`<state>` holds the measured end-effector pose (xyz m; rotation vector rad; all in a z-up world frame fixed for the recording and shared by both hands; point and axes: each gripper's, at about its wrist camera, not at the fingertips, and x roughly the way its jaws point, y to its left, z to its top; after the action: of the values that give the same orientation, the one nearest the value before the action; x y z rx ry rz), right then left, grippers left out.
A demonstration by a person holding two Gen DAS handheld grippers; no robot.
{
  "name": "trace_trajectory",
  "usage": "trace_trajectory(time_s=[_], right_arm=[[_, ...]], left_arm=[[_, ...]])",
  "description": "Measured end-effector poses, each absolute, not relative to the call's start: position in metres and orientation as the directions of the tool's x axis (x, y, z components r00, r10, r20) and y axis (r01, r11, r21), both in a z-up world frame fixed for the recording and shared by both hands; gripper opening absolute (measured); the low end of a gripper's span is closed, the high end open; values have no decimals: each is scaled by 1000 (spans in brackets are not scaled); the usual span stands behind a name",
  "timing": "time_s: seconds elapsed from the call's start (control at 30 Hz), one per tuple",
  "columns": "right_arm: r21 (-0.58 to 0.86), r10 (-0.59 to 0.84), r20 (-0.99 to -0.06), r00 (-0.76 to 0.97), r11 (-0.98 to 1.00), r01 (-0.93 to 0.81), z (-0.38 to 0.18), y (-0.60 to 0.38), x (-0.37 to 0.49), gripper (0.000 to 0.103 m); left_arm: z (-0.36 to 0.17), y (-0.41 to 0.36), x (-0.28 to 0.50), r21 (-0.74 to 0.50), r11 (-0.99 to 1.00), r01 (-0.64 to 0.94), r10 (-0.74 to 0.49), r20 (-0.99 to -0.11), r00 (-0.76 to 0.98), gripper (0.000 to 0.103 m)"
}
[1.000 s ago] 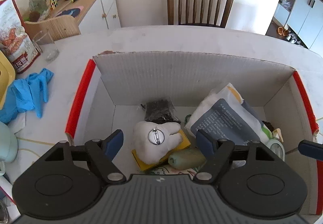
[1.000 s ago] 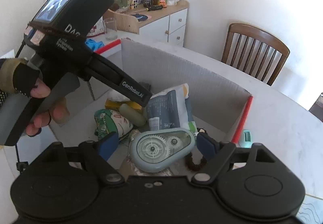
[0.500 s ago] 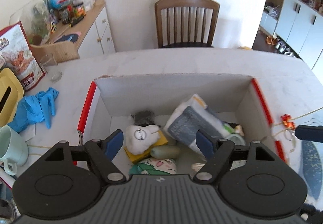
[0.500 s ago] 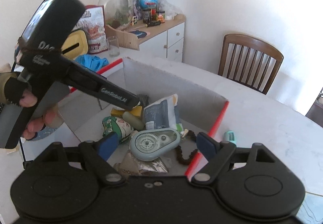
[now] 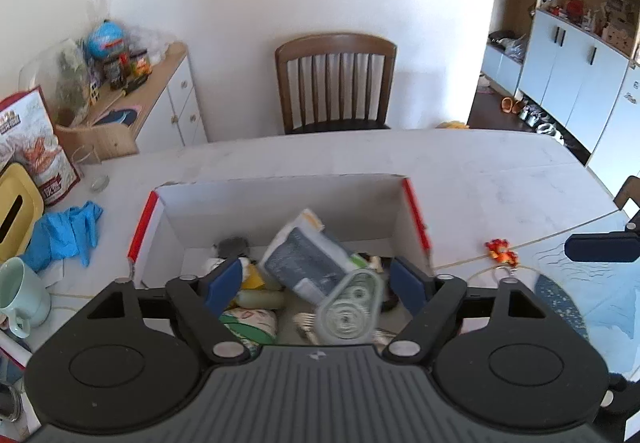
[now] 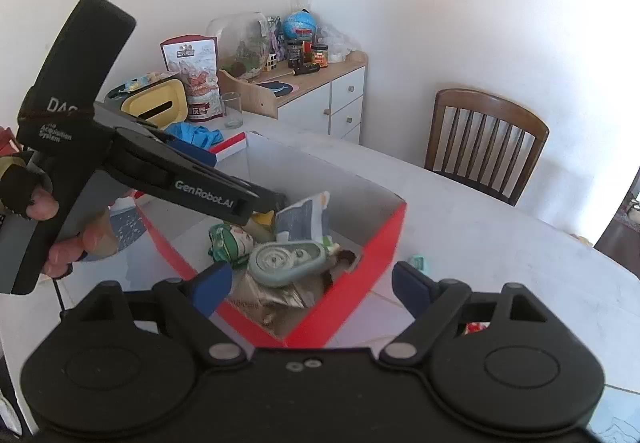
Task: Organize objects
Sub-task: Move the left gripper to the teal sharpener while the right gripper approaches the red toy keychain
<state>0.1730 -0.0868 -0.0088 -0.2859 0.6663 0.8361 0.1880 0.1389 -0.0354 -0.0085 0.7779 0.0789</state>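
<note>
A cardboard box with red sides stands on the white table. It holds a pale blue tape dispenser, a grey-white packet, a green patterned pouch and a yellow item. My left gripper hovers above the box's near side; its jaws are opening with nothing between them. My right gripper hangs over the box's near corner, jaws also opening and empty. One blue fingertip of it shows at the left view's right edge.
On the table lie a red-orange charm on a cord, blue gloves, a mint mug, a yellow tissue box, a snack bag, a glass and a small teal item. A wooden chair stands behind.
Both grippers have drawn back and risen away from the box, which now looks smaller and farther. The things inside it have stayed put.
</note>
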Motion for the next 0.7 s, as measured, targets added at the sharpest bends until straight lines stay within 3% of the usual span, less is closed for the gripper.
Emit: trace_trajectory(time_s=[0.4, 0.7], right_arm=[[34, 591, -627, 507, 671, -741, -9, -160, 185, 101], [36, 570, -633, 524, 698, -715, -26, -214, 204, 102]], left_arm=[[-29, 72, 187, -22, 998, -54, 25, -675, 738, 88], [-40, 17, 204, -54, 998, -32, -11, -661, 750, 100]])
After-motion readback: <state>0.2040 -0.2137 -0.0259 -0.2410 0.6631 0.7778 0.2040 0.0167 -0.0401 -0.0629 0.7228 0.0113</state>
